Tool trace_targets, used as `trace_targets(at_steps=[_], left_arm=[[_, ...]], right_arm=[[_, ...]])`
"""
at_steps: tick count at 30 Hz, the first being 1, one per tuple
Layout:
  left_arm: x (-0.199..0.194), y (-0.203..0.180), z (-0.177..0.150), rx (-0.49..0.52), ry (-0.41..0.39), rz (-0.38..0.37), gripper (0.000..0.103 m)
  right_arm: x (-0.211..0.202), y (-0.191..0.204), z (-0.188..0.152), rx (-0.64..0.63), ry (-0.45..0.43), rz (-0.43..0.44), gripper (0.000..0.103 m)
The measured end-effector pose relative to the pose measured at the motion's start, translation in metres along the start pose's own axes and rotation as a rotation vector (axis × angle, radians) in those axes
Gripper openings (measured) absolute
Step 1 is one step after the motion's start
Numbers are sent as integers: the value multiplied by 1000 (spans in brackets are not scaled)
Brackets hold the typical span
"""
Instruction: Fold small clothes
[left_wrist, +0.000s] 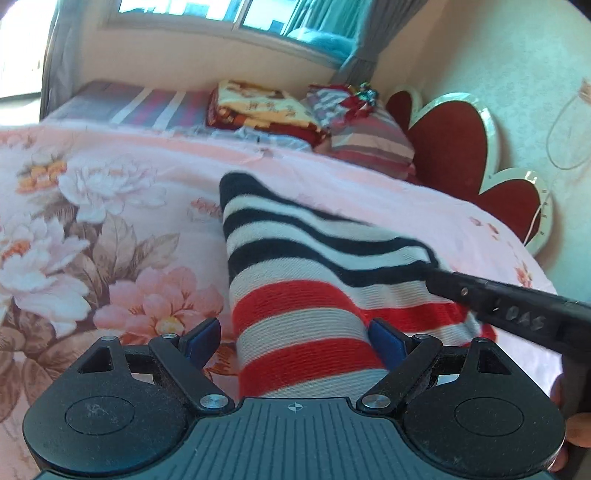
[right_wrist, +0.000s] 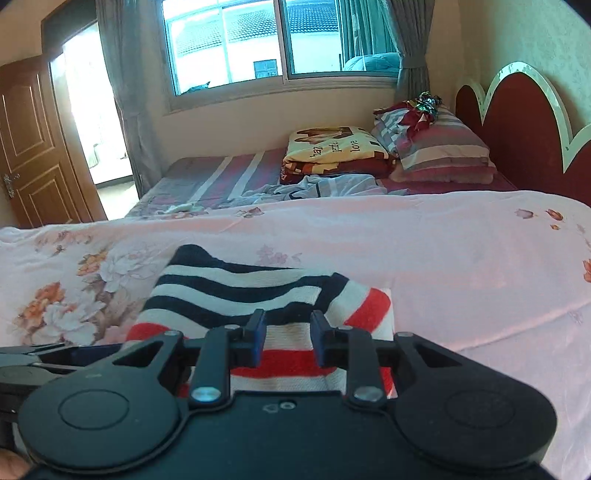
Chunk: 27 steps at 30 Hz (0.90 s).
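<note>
The striped sweater (left_wrist: 303, 280) is spread on the pink floral quilt (left_wrist: 110, 206), navy bands at the far end, red bands close in. The left gripper (left_wrist: 293, 341) is held low over the near red stripes, its jaws wide apart with the knit lying between the blue pads (left_wrist: 384, 341); no pinch is seen there, so this side looks to be placed for steadying or for a fresh bite rather than for carrying.

From the right, the right gripper's finger (left_wrist: 491, 299) is seen reaching in to the sweater's edge where navy meets white, and that edge looks lifted off the quilt. In the right wrist view the right gripper (right_wrist: 288, 336) shows jaws only narrowly apart, with the cloth (right_wrist: 258, 295) just behind them; whether fabric is actually pinched cannot be told from either view. The raised edge suggests that it is.

A fold across the body seems to be under way, the right edge being brought over toward the middle. Beyond, a folded blanket (right_wrist: 332, 147) and a striped pillow (right_wrist: 443, 147) are kept well apart from the work.
</note>
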<state>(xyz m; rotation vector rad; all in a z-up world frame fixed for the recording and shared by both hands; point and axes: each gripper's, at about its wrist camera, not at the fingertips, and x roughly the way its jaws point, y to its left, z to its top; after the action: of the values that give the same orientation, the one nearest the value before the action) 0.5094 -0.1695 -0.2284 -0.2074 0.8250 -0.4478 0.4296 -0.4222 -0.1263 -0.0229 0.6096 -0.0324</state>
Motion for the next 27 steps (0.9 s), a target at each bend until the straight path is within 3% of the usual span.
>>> trace_targets(at_steps=[2,6,8,13,16,17,20,27], left_arm=[[9,6,-2,-28,15,-23,88],[11,8,1,-47,14,-40,90],[4,11,7,-73,-27,-36,90],[24,13,28,-85,-43,12,90],[44,20,34,-109,-17,57,90],[47,21,32,-99,-22,57,90],[51,14,30,-24,-38,80,90],[50,14,29,1,-43,81,91]], right_arm=[[21,-10,-13,-48,23,-50,20],[20,-23,-15,28,14,-19,24],[11,-21,-10,57,-1,6,24],[16,-11,14,71,-41,17,24],[37,-6,17,5,-28,-55,24],[49,-8,11,-12,2,-86,24],[58,-24,6,83,9,-48,24],[59,-27,5,96,13,-37,24]])
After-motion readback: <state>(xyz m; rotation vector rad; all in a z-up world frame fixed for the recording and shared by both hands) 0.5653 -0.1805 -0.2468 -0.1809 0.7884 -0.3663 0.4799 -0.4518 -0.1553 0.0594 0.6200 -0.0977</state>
